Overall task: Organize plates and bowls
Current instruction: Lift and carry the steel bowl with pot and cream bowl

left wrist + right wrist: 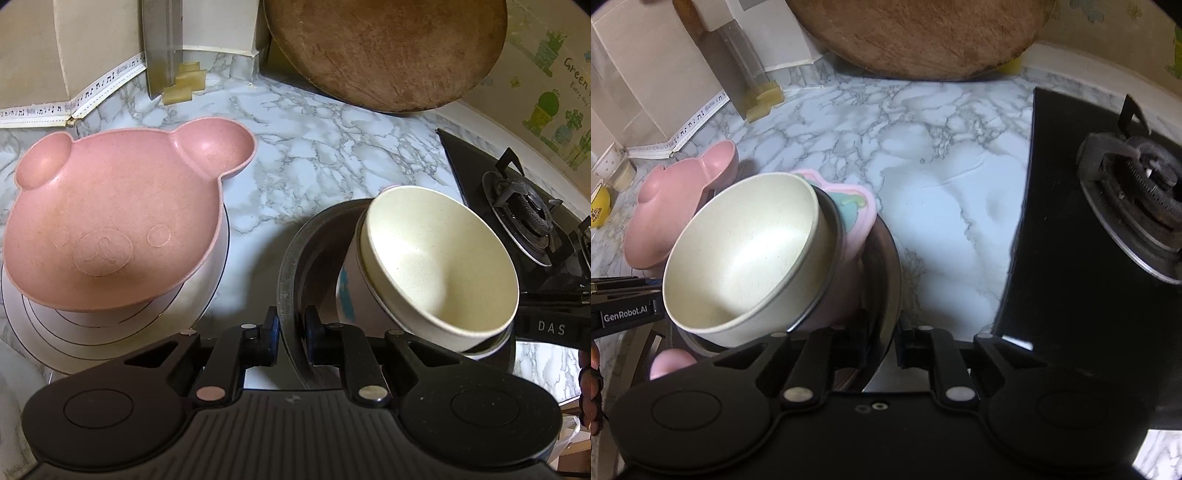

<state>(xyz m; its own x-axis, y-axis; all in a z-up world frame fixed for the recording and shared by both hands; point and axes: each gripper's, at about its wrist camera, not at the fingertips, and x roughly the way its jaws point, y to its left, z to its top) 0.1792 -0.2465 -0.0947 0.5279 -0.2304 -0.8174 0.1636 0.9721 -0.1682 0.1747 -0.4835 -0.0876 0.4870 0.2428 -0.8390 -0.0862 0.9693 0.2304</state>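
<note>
Both tools pinch the rim of the same steel bowl (291, 258): the left tool (291, 336) has its fingers pressed onto the rim on one side, and the right tool (881, 343) does the same on the opposite side. The steel bowl seems to be held slightly above the marble desk (314, 155), though contact is hard to judge. Inside it a cream bowl (439, 254) lies tilted, nested in a white cup-like bowl with a blue mark.

The step in hand looks like carrying this loaded stack toward a resting place. The next move calls for both tools to travel together and level, since the tilted cream bowl could slide out.

To the left, the pink bear-shaped bowl (110, 221) sits on a white plate (92, 332) on the desk. Only the right wrist view shows a pink and teal piece (857, 210) tucked behind the cream bowl; only the left wrist view shows the white plate beneath the bear bowl. A gas stove (1089, 221) lies to the right, a round wooden board (384, 48) behind.
</note>
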